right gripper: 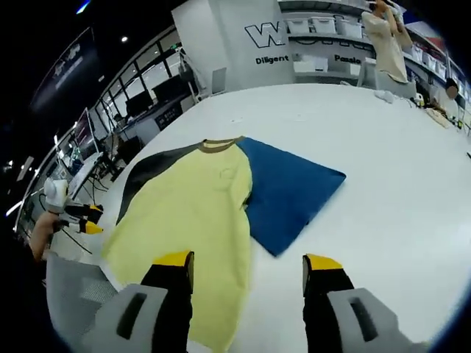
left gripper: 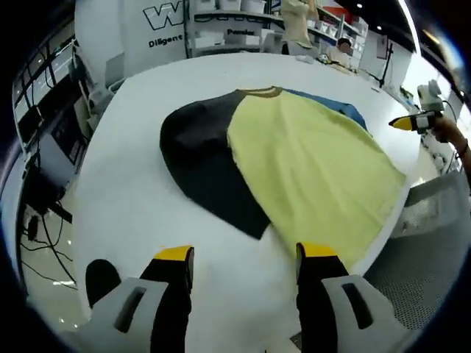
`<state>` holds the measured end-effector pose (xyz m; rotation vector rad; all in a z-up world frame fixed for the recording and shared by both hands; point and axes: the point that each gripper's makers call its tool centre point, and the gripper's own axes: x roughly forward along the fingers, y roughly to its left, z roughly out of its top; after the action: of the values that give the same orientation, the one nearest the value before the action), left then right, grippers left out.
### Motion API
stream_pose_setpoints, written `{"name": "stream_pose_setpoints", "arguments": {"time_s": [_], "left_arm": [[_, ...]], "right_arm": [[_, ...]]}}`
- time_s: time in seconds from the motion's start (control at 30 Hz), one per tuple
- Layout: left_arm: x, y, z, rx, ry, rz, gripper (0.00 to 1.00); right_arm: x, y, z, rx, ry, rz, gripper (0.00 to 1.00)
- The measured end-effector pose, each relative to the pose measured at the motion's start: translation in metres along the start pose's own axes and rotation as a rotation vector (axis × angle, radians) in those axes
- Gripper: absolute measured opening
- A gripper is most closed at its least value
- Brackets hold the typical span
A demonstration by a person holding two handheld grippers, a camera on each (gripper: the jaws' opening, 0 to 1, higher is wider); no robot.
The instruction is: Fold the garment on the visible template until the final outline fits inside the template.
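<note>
Flat on the white tabletop (right gripper: 383,191), a yellow shirt with black sleeves (right gripper: 199,209) is spread partly over a blue rectangular template (right gripper: 291,191). Both the left gripper (left gripper: 245,259) and the right gripper (right gripper: 249,265) are held above it, fingers parted and empty.

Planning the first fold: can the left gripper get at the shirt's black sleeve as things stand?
Probably yes. The left gripper is open and empty, and the black sleeve lies flat on the table ahead with nothing between them.
</note>
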<state>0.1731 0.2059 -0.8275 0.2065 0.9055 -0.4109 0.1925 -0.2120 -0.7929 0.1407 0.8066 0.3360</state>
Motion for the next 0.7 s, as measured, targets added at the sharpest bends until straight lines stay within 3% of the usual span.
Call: {"name": "stream_pose_setpoints", "arguments": {"time_s": [0.17,0.27,0.37,0.7], "left_arm": [[0.016,0.019,0.017,-0.035,-0.049,0.047,0.65],[0.027,0.030,0.024,-0.056,-0.071,0.071,0.64],[0.039,0.040,0.029,-0.086,-0.086,0.094,0.62],[0.060,0.046,0.025,-0.078,-0.025,0.119,0.54]], "right_arm": [[0.015,-0.013,0.015,0.007,-0.018,-0.020,0.57],[0.027,-0.020,0.021,0.064,-0.038,-0.023,0.58],[0.040,-0.029,0.024,0.064,-0.039,-0.048,0.60],[0.068,-0.066,0.024,0.081,-0.010,-0.148,0.51]]}}
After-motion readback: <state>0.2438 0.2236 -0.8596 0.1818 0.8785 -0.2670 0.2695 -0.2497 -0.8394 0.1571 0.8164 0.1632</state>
